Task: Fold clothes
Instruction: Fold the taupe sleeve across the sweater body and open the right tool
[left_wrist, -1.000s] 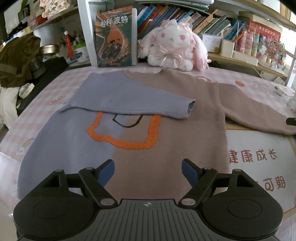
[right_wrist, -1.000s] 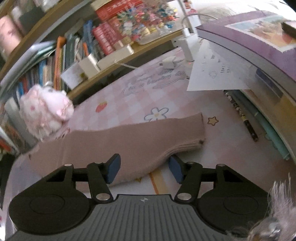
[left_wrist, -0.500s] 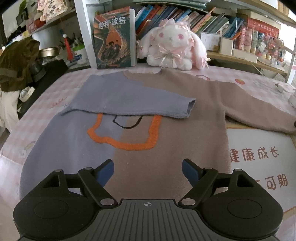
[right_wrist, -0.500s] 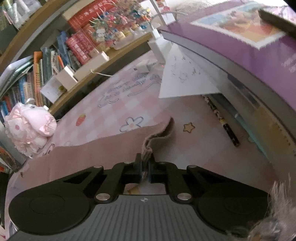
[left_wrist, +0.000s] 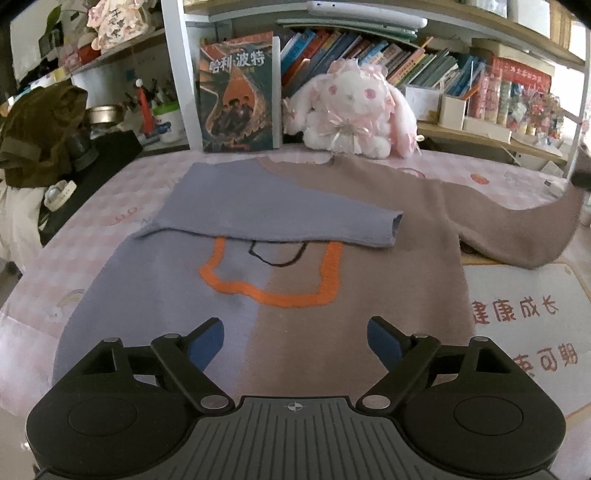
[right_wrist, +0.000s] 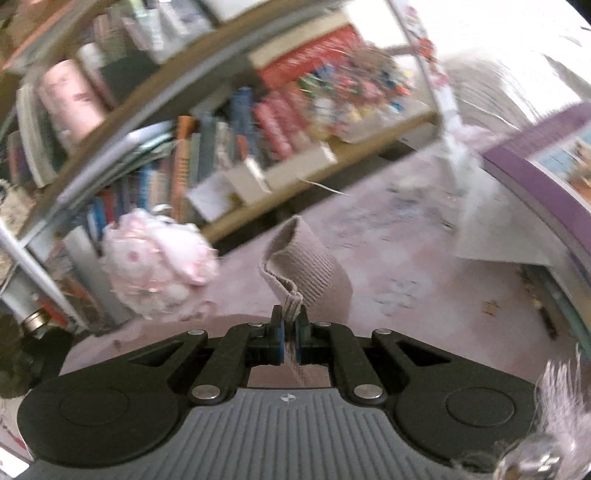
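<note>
1. Since the earlier frames, we see the brown sleeve (left_wrist: 524, 236) leave the table: it lay flat a second ago, and its cuff (right_wrist: 295, 273) now stands raised at the right edge of the left wrist view.
2. We note that the right wrist view is heavily motion-blurred; the shelves and the plush rabbit (right_wrist: 159, 266) are smeared, and book titles are unreadable.
3. We see the right gripper (right_wrist: 290, 332) clenched on the cuff, the ribbed edge pinched between its blue pads.
4. We cannot see the sleeve below the grip; the gripper body hides it.
5. We see the left gripper (left_wrist: 295, 339) released, jaws wide with nothing between them, angled down over the sweater (left_wrist: 280, 266) hem.
6. We see the sweater lying flat on the pink checked cloth (left_wrist: 110, 206), its blue sleeve (left_wrist: 280, 218) folded across the chest.
</note>
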